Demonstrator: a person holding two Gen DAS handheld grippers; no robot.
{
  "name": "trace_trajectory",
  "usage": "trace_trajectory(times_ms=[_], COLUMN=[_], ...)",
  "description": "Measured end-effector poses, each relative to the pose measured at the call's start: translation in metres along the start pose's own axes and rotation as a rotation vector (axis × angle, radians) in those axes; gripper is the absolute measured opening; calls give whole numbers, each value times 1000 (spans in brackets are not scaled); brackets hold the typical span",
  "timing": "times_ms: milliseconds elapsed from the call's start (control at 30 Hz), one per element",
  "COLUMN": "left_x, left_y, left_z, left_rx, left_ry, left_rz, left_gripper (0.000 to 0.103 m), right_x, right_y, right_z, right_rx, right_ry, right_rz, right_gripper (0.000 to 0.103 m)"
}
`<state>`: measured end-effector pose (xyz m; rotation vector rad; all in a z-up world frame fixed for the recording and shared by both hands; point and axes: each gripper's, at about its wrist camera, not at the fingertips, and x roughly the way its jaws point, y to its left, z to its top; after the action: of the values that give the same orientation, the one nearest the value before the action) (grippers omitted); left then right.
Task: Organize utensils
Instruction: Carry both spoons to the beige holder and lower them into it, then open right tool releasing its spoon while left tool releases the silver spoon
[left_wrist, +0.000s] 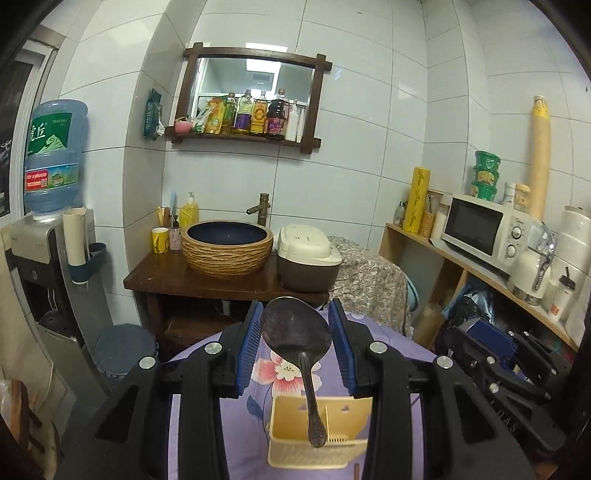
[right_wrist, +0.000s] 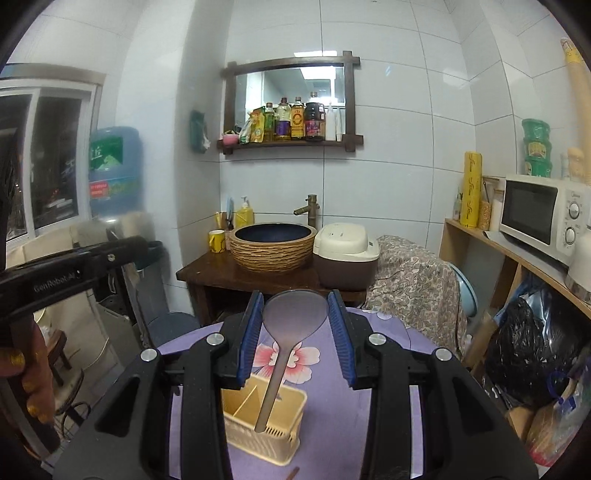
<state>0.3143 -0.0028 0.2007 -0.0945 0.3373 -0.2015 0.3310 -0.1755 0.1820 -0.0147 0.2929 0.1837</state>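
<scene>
In the left wrist view my left gripper (left_wrist: 294, 314) is shut on the bowl of a dark rice spoon (left_wrist: 293, 332). Its handle hangs down over a cream plastic utensil holder (left_wrist: 288, 443) on the purple floral tablecloth (left_wrist: 251, 421). In the right wrist view my right gripper (right_wrist: 295, 306) is shut on the bowl of a translucent grey rice paddle (right_wrist: 293, 312). Its handle points down into the cream utensil holder (right_wrist: 258, 439), near the divider. The right gripper (left_wrist: 509, 365) shows at the right of the left wrist view; the left gripper body (right_wrist: 66, 273) shows at the left of the right wrist view.
Behind the table stand a wooden vanity (left_wrist: 221, 280) with a basin (left_wrist: 227, 247) and a rice cooker (left_wrist: 306, 262). A water dispenser (left_wrist: 48, 229) is at left. A shelf with a microwave (left_wrist: 480, 229) is at right. A brown stick tip (right_wrist: 293, 472) lies on the cloth.
</scene>
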Motion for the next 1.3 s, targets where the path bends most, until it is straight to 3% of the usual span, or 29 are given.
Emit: trace_trajectory(times_ms=[100, 367, 667, 900, 933, 967, 1033, 1300], left_x=[27, 65, 77, 81, 81, 79, 74, 26], left_y=[-3, 10, 17, 15, 14, 14, 13, 15], left_z=[-10, -62, -97, -105, -105, -104, -103, -104], left_rx=[29, 3, 9, 21, 22, 20, 26, 53], left_ry=[19, 109, 184, 213, 211, 204, 190, 91], left_rz=[33, 30, 6, -5, -5, -7, -15, 14], left_gripper=[38, 37, 37, 38, 38, 39, 45, 79], right_x=[26, 65, 71, 70, 69, 67, 60, 26], right_y=[1, 3, 7, 5, 5, 5, 3, -4], right_z=[-13, -70, -107, -110, -110, -110, -110, -108], right_rx=[1, -7, -29, -33, -36, -35, -21, 8], right_ry=[25, 122, 168, 152, 143, 133, 103, 76], right_rz=[-19, -13, -16, -25, -23, -25, -31, -37], right_gripper=[37, 37, 37, 38, 45, 62, 72, 75])
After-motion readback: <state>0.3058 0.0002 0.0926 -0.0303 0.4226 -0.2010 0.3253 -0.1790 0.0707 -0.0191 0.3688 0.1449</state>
